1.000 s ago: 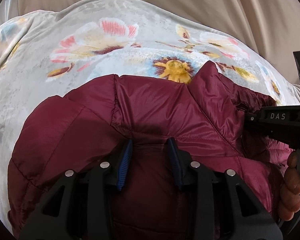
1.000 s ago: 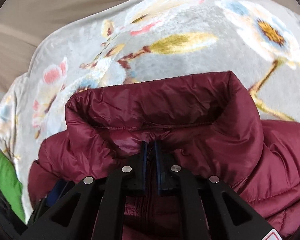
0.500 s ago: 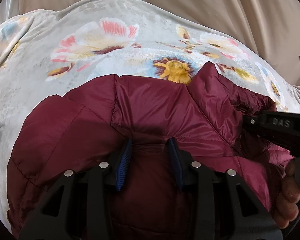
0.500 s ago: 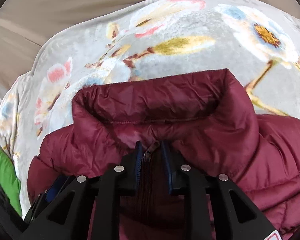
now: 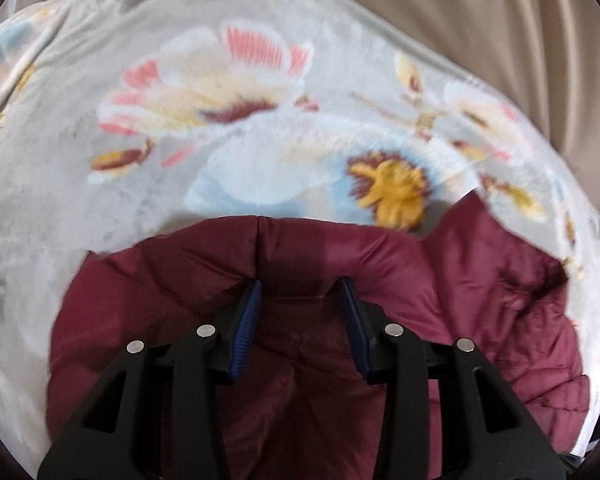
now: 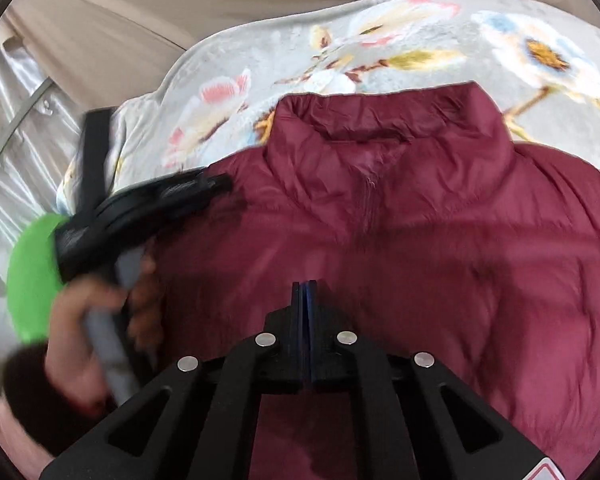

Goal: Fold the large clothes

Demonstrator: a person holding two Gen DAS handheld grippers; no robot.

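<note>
A maroon puffer jacket (image 6: 440,240) lies front up on a floral blanket (image 6: 380,52), its collar (image 6: 384,116) toward the far side and its zipper closed. It also shows in the left wrist view (image 5: 308,360). My left gripper (image 5: 300,292) is open, its blue pads (image 5: 246,320) over the jacket's left shoulder, nothing between them. In the right wrist view my left gripper (image 6: 216,182) shows at the jacket's left shoulder. My right gripper (image 6: 305,284) is shut and empty, above the jacket's chest.
The floral blanket (image 5: 180,120) covers the surface under the jacket. Beige cloth (image 5: 500,20) hangs behind it. A green object (image 6: 32,276) and shiny silver fabric (image 6: 12,120) sit at the left in the right wrist view. The person's hand (image 6: 84,320) holds the left gripper's handle.
My right gripper let go of the jacket's zipper area, drew back from the collar and shut empty. My left gripper stayed open and pulled back a little.
</note>
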